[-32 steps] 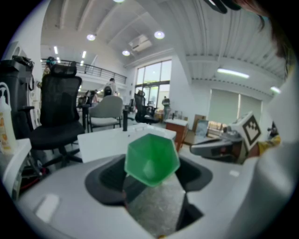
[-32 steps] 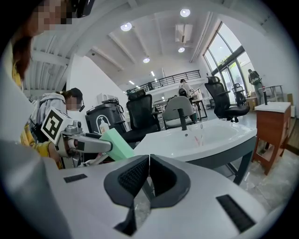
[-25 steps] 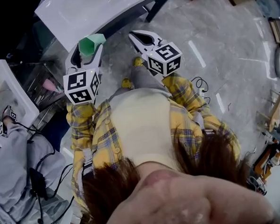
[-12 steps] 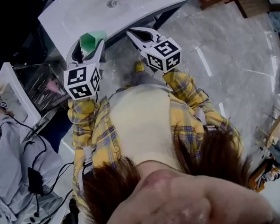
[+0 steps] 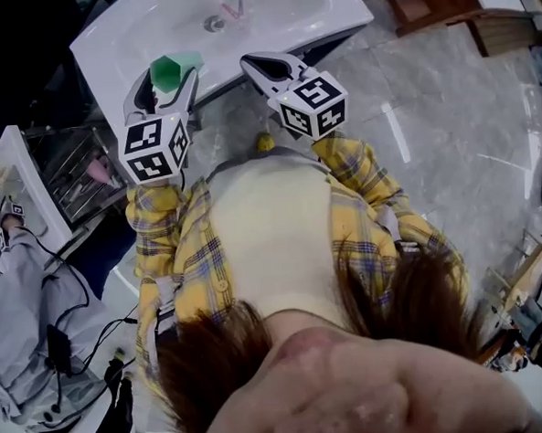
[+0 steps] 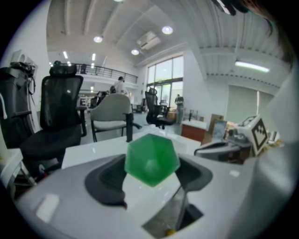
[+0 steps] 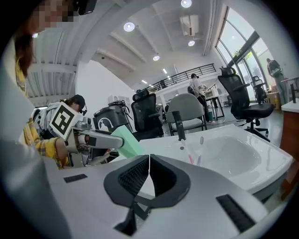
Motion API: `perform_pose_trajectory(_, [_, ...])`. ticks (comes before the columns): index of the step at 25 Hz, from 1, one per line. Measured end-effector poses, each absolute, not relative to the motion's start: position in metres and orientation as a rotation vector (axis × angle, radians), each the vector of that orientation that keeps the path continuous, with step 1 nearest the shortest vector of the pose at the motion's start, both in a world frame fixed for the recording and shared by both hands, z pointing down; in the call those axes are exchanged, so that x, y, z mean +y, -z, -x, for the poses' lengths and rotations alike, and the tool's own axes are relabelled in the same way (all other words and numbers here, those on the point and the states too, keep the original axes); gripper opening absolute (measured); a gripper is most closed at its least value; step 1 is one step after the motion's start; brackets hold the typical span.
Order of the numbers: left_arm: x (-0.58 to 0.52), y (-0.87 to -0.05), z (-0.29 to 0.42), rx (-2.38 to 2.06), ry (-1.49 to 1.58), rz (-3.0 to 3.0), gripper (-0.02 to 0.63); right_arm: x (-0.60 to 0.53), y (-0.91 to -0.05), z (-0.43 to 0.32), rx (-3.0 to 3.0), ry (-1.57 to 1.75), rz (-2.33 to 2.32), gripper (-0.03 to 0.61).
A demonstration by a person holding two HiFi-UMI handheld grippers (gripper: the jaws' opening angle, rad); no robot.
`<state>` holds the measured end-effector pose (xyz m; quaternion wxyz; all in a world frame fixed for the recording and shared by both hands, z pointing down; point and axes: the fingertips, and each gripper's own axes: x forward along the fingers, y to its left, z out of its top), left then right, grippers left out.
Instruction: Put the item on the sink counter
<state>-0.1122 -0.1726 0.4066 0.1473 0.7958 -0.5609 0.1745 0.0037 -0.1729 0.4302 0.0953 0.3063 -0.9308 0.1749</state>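
Green item point(image 6: 152, 159) sits in the left gripper point(image 5: 165, 78), upper left of centre in the head view, right at the front edge of the white sink counter point(image 5: 337, 17). Can't tell if it touches the counter.

Orientation: the left gripper view shows it end-on as a faceted polygon face, so the long axis runs roughly along the jaws, pointing forward toward the counter. In the right gripper view it sticks out past the left jaw tips as a pale green wedge, slanting down to the right.

Left jaws are part open, clamped on the item's sides, with the dark pads point(image 6: 103, 179) against it.

Right gripper point(image 7: 148, 169) has its jaws closed tip to tip with nothing between them. It hangs just below the counter's front edge, centre top of the head view.

Basin point(image 7: 233, 156) holds a couple of thin pink sticks point(image 7: 191, 153).
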Motion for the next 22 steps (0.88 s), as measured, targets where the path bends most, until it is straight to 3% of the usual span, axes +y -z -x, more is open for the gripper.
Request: perform_pose_trajectory(22, [-0.258,-0.439,0.124,-1.608,-0.719,-2.258,0.322,-0.228,-0.446,-0.005,-2.752,-0.606,-0.888,0.015])
